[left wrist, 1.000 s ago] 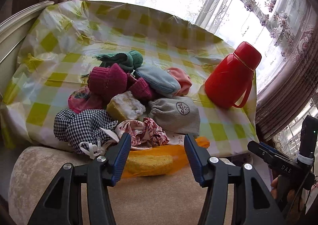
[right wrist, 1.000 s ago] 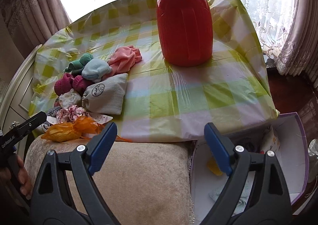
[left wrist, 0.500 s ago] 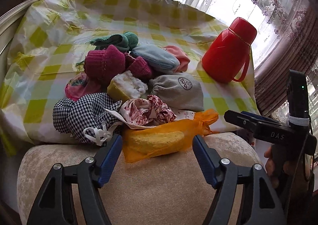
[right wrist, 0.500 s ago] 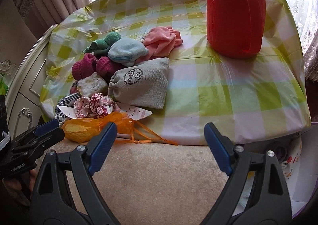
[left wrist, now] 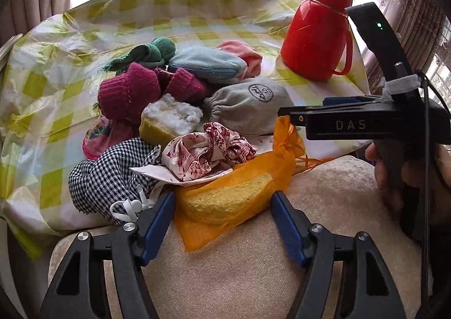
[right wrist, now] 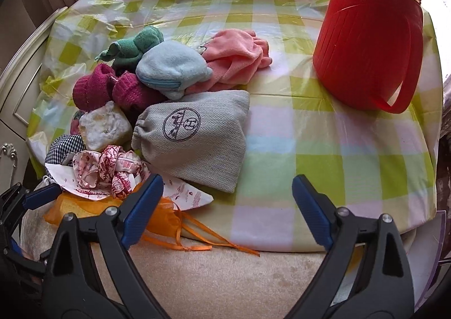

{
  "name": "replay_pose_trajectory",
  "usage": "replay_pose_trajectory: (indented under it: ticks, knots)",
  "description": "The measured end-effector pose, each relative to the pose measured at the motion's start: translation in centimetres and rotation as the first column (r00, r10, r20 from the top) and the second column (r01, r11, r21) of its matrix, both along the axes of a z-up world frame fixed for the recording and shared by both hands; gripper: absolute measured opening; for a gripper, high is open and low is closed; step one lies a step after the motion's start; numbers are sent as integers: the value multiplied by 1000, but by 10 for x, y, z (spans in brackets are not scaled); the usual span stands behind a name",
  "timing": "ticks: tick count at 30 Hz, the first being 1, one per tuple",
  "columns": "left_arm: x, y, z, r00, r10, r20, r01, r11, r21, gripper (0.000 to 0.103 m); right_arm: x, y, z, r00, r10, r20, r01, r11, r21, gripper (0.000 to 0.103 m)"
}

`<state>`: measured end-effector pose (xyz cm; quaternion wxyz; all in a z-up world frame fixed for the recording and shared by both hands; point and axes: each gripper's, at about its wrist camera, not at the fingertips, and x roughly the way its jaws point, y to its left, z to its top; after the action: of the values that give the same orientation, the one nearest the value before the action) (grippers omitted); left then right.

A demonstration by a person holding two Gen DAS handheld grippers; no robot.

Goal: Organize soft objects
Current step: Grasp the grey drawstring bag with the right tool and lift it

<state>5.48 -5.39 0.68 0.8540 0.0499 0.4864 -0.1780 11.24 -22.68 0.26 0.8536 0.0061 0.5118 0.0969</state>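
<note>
Soft items heaped on the left half of a tabletop [right wrist: 282, 155] under a green-checked plastic cover: grey drawstring pouch [right wrist: 197, 135] with a round stamp; pale blue sock bundle [right wrist: 172, 68] resting against a pink cloth [right wrist: 236, 56]; green socks [right wrist: 132, 45] behind; two maroon socks [left wrist: 129, 90]; a wad of white stuffing on yellow [left wrist: 172, 118]; red-and-white patterned fabric [left wrist: 208, 152]; black-and-white houndstooth cloth [left wrist: 110, 175]. Orange mesh bag [left wrist: 239, 192] holding a yellow sponge-like piece lies at the near edge, partly on a beige cushion [right wrist: 225, 276]. Left tool [left wrist: 222, 211]: jaws closing, either side of the orange bag, pads not yet pressing it. Right tool [right wrist: 227, 203]: jaws opening, nothing between them, over the tabletop's near edge. Red flask [right wrist: 369, 31] upright, well apart at right.
</note>
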Motion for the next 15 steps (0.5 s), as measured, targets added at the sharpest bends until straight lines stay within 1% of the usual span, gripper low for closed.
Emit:
replay_pose_trajectory:
  ticks: [3,7,11,12,15]
  knots:
    - [0,-6,-1,1000,-21,20,21,1000,22,66,10,9,-3,1000,14,0,-14,1000,-13,95]
    - [2,-10,-4,999,-42,30,41,999,32,65,25,23,-8,999,35,-11,-35,999,-29,98]
    - [5,-6,-7,999,-42,21,42,999,-4,65,38,31,-16,999,38,-32,-39,999,-36,99]
    - [5,-4,-8,999,-43,18,43,999,-18,62,41,32,-18,999,37,-37,-39,999,-36,100]
    - [6,0,-9,999,-41,6,41,998,-55,62,49,36,-23,998,33,-48,-35,998,-43,100]
